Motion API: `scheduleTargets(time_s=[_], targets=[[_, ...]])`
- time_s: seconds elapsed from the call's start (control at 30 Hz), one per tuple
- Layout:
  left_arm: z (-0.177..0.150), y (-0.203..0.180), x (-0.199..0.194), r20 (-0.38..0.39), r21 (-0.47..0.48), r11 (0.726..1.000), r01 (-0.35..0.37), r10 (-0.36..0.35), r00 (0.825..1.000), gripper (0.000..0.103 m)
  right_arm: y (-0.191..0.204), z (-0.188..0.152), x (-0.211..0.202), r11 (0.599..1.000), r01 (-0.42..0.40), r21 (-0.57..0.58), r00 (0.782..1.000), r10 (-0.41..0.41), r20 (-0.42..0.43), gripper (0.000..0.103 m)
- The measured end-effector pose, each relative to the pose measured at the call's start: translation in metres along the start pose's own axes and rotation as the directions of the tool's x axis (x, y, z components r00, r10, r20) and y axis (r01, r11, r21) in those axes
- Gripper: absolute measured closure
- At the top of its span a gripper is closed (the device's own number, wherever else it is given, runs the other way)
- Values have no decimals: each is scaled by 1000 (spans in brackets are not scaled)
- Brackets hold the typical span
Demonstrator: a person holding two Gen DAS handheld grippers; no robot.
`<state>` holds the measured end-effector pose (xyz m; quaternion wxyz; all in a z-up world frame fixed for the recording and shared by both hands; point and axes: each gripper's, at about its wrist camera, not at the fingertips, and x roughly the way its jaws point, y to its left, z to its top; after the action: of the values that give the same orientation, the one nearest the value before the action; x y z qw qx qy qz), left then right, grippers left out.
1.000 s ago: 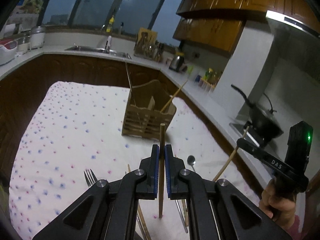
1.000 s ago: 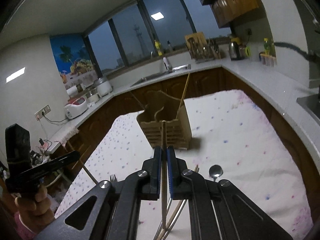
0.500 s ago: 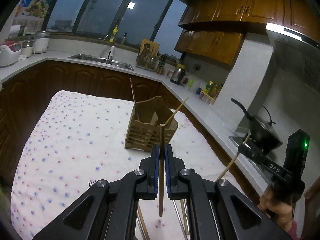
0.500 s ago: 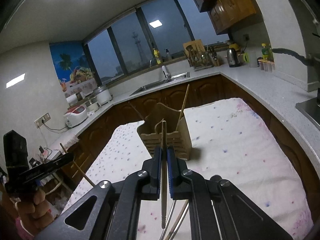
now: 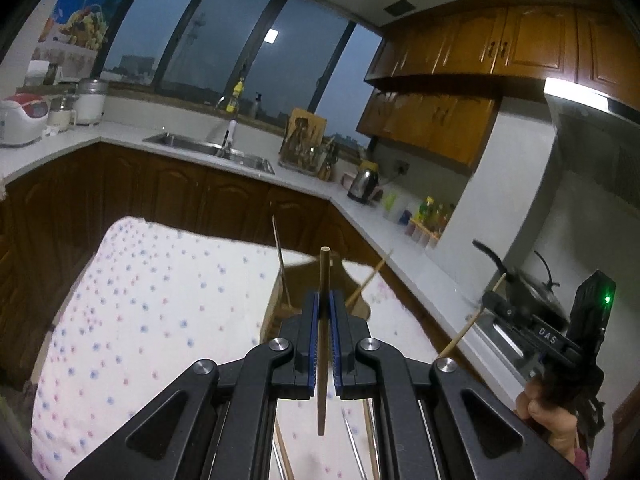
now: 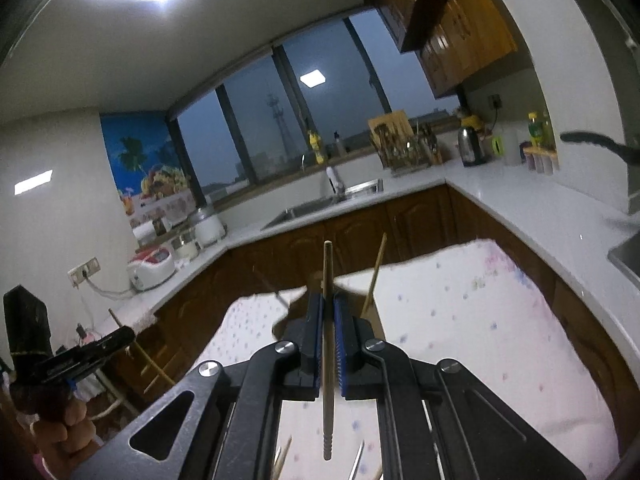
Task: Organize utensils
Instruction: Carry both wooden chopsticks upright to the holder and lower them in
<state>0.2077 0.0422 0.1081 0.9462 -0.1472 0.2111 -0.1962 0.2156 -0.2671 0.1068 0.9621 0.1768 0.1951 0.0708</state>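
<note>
Chopsticks (image 5: pixel 322 336) upright in both tools, wooden holder (image 5: pixel 280 304) just beyond.

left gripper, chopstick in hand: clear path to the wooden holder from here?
Probably yes. The left gripper is shut on a chopstick held upright, and the wooden holder sits just ahead on the dotted cloth, with nothing visible between. The right gripper stays off to the side.
</note>
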Motion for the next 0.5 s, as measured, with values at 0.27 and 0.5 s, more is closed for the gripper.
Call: scheduleTargets(time_s=[0.27, 0.5], targets=[[31, 7, 36, 93, 13, 1000, 2, -4, 996, 100, -5, 42, 33, 1000, 6, 1, 994, -6, 109, 97], [50, 15, 89, 148, 33, 999, -9, 4, 989, 100, -15, 61, 66, 1000, 22, 12, 987, -23, 157, 97]])
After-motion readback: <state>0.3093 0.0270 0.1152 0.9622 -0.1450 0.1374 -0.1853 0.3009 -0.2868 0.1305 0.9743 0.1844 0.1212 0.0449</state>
